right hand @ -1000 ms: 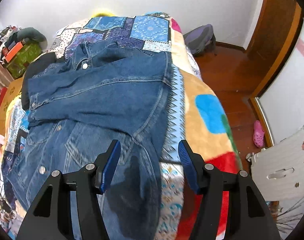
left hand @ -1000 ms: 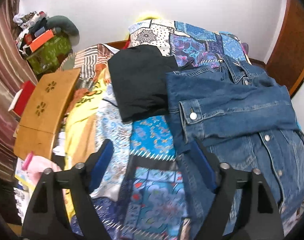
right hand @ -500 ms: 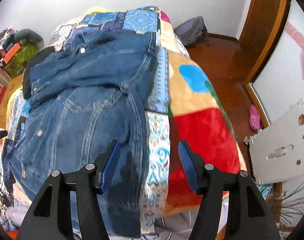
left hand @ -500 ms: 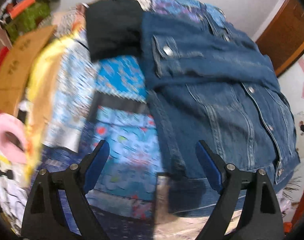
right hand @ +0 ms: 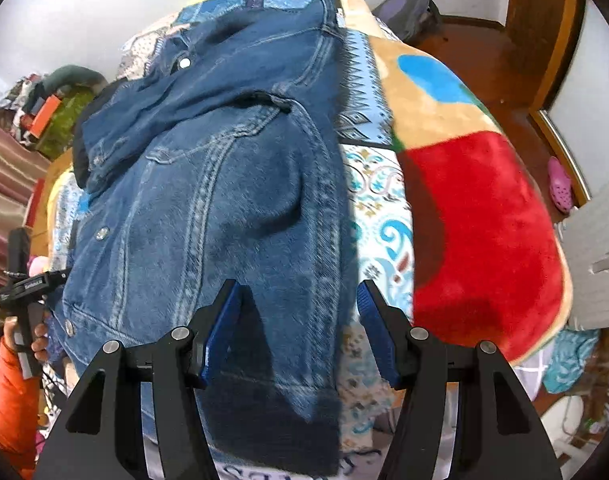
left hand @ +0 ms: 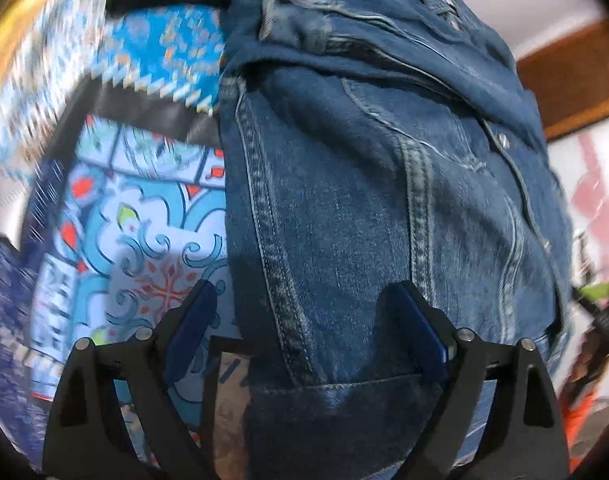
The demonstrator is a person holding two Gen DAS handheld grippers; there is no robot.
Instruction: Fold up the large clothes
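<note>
A blue denim jacket [left hand: 364, 200] lies spread on the patterned bedspread [left hand: 144, 200], one sleeve folded across its chest. My left gripper [left hand: 302, 304] points down over the jacket's left side seam near the hem. Its jaws are opening wide, with denim between them but not pressed by the pads. In the right wrist view the same jacket [right hand: 224, 160] covers the bed's left half. My right gripper [right hand: 299, 292] hangs open over its right lower edge, the hem corner between the fingers and untouched. A hand [right hand: 36, 340] in an orange sleeve shows at that view's left edge.
A black garment [right hand: 78, 152] lies under the jacket's far left shoulder. A red and tan blanket [right hand: 484, 220] covers the bed's right side. Wooden floor [right hand: 484, 52] with a pink shoe [right hand: 559, 184] and a white panel [right hand: 600, 264] lie to the right. Clutter [right hand: 56, 112] is piled at the far left.
Both grippers have sunk toward the jacket's lower hem and tilted further down. The left one swung right from the bedspread onto the jacket's left edge, its jaws wider.
</note>
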